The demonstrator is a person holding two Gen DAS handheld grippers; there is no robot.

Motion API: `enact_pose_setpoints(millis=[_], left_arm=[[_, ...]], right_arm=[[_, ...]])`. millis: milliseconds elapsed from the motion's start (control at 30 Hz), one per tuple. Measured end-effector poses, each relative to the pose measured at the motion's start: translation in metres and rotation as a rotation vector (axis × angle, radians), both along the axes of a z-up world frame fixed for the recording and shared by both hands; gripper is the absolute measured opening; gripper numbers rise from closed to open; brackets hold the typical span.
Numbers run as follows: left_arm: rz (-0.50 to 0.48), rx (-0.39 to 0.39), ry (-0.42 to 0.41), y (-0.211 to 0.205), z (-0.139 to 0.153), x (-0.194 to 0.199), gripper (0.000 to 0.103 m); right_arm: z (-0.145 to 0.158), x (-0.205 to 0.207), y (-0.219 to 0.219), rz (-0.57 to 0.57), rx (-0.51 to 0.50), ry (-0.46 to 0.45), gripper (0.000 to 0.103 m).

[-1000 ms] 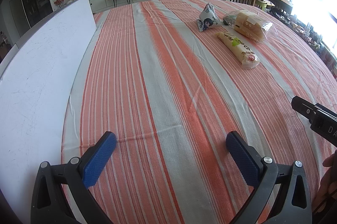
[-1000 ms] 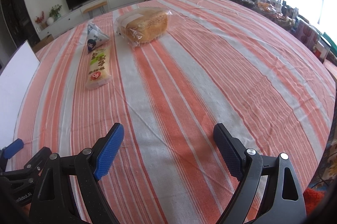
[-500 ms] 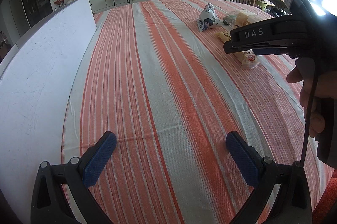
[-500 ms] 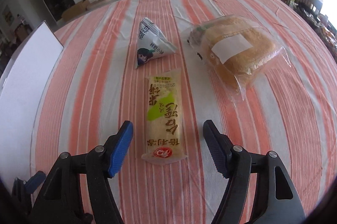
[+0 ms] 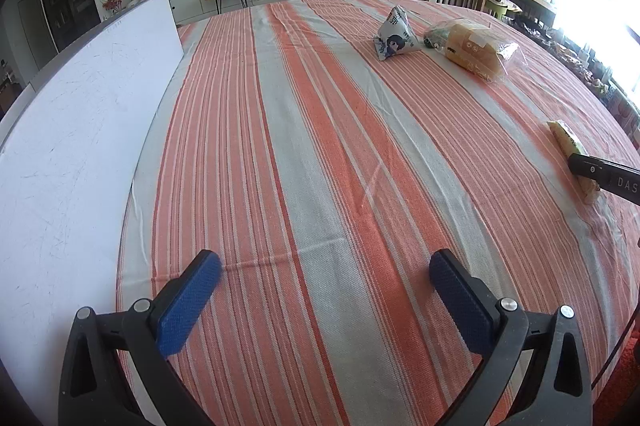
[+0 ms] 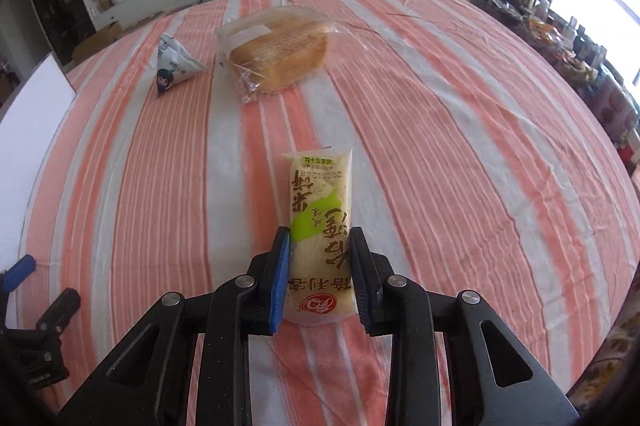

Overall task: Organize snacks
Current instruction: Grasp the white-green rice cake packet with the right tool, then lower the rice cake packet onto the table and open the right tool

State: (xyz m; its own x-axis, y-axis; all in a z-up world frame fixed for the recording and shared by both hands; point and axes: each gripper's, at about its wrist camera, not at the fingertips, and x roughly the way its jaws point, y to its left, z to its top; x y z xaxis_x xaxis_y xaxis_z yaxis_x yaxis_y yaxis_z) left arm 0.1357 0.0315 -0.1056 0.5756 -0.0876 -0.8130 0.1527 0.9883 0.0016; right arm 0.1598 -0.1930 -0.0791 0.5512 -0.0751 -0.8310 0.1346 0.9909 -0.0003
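Observation:
A long yellow-green rice cracker packet (image 6: pixel 320 194) lies lengthwise between the blue pads of my right gripper (image 6: pixel 320 238). The jaws are closing and the pads press on its sides near the lower end. In the left wrist view the same packet (image 5: pixel 567 142) shows at the far right, with the right gripper's black body over its near end. A triangular blue-and-white snack pack (image 6: pixel 173 70) and a bagged loaf of bread (image 6: pixel 276 54) lie farther back on the striped cloth. My left gripper (image 5: pixel 324 272) stands open over bare cloth.
A large white board (image 5: pixel 72 130) lies along the table's left side. The round table (image 5: pixel 320 146) has an orange-and-grey striped cloth. Chairs and a cluttered side table stand beyond its right edge.
My right gripper reached the rice cracker packet, its jaws went from wide to pressing on it, and the packet has shifted nearer and to the right. The left gripper kept still.

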Motion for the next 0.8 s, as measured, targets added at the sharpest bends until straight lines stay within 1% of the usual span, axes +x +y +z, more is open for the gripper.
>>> enact_pose_setpoints(millis=[67, 133, 167, 200, 233, 267, 300, 500, 800], left_arm=[[0.000, 0.000, 0.000, 0.0000, 0.0000, 0.0000, 0.103], [0.000, 0.000, 0.000, 0.0000, 0.0000, 0.0000, 0.103], [0.000, 0.000, 0.000, 0.0000, 0.0000, 0.0000, 0.103], [0.000, 0.000, 0.000, 0.0000, -0.0001, 0.0000, 0.103], [0.000, 0.000, 0.000, 0.0000, 0.0000, 0.0000, 0.103], [0.000, 0.000, 0.000, 0.0000, 0.0000, 0.0000, 0.103], [0.000, 0.000, 0.000, 0.0000, -0.0001, 0.0000, 0.103], [0.001, 0.000, 0.000, 0.0000, 0.0000, 0.0000, 0.103], [0.002, 0.000, 0.000, 0.0000, 0.0001, -0.0001, 0.103]], right_arm=[[-0.0023, -0.0073, -0.0109, -0.024, -0.017, -0.033, 0.031], [-0.0019, -0.0080, -0.0122, -0.033, -0.020, -0.041, 0.035], [-0.0023, -0.0071, -0.0104, -0.034, -0.025, -0.045, 0.042], [-0.0037, -0.0062, -0.0086, -0.033, -0.024, -0.048, 0.061], [-0.0050, -0.0056, -0.0081, -0.037, -0.024, -0.049, 0.070], [-0.0064, -0.0051, -0.0089, -0.046, -0.020, -0.051, 0.076], [-0.0064, -0.0042, -0.0103, -0.054, -0.007, -0.057, 0.079], [-0.0076, -0.0045, -0.0121, -0.064, -0.008, -0.063, 0.086], [-0.0079, -0.0039, -0.0129, -0.063, -0.007, -0.064, 0.088]])
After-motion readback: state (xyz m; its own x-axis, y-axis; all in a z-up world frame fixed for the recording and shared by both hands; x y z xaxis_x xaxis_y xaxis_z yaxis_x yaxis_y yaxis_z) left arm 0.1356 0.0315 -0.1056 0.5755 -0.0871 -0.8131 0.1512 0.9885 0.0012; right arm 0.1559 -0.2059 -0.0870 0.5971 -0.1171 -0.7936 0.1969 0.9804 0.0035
